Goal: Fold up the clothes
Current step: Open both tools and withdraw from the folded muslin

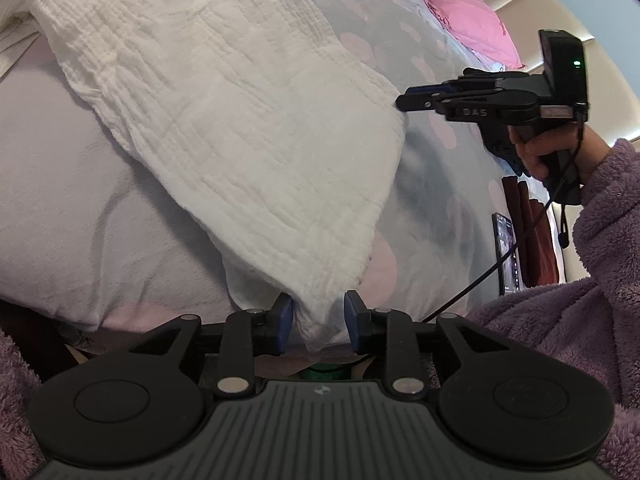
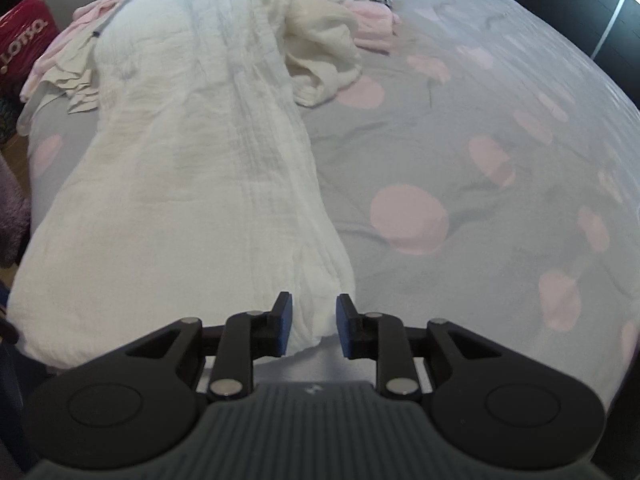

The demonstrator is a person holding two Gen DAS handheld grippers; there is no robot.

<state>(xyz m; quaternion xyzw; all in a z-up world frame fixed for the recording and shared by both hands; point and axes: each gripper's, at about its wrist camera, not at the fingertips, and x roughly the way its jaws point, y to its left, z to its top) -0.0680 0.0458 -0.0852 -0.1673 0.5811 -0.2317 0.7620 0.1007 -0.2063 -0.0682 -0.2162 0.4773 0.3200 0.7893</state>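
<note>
Both grippers stand over corners of a white cloth on the bed, jaws apart.

The left gripper point(image 1: 319, 322) has its jaws spread, one cloth corner between the pads, not pinched. The right gripper point(image 2: 314, 324) is likewise spread over the neighbouring corner, which lies against its left pad only. The white cloth point(image 2: 192, 168) lies lengthwise along the bed's near edge, on a grey bedsheet point(image 2: 500, 120) with pink dots. A pile of clothes point(image 2: 320, 40) sits at its far end, and a pink pillow point(image 1: 460, 8) lies at the bed's far corner.
</note>
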